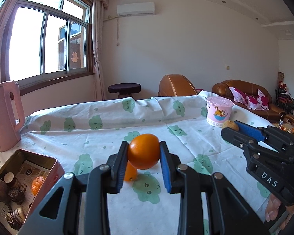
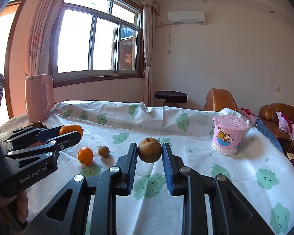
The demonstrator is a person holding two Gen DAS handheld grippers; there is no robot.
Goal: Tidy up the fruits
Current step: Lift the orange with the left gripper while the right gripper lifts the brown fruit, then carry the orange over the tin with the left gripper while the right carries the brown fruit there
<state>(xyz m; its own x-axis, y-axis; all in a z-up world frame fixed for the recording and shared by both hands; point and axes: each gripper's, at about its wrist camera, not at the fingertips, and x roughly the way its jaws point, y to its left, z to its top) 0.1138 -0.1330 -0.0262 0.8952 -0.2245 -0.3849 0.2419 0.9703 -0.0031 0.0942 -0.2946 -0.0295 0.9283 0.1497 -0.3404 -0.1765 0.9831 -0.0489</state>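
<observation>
You have a fruit in each hand. Your left gripper [image 1: 143, 152] is clamped on an orange [image 1: 143, 151] at the centre of the left wrist view, lifted clear of the cloth-covered table [image 1: 107, 137], and your right gripper [image 2: 150, 153] is closed on a brown round fruit [image 2: 150, 150] at the centre of the right wrist view, also off the surface. The open tin box [image 1: 54, 168] at the lower left of the left view already holds a small mandarin [image 1: 37, 185] along with several dark brown pieces, so some sorting looks done, though you cannot tell from here how full it is meant to get. Two things remain loose on the cloth: a second orange [image 2: 85, 155] and, just beside it, a small brown fruit [image 2: 103, 151], both left of centre in the right view. The pink lidded tub [image 2: 228, 137] stands at the right, lid on, and whether it is a destination is not clear. By the look of it you are around midway: two fruits in hand to deliver, two more to collect. A pink kettle [image 1: 4, 115] sits at the left edge, apart from the work.
</observation>
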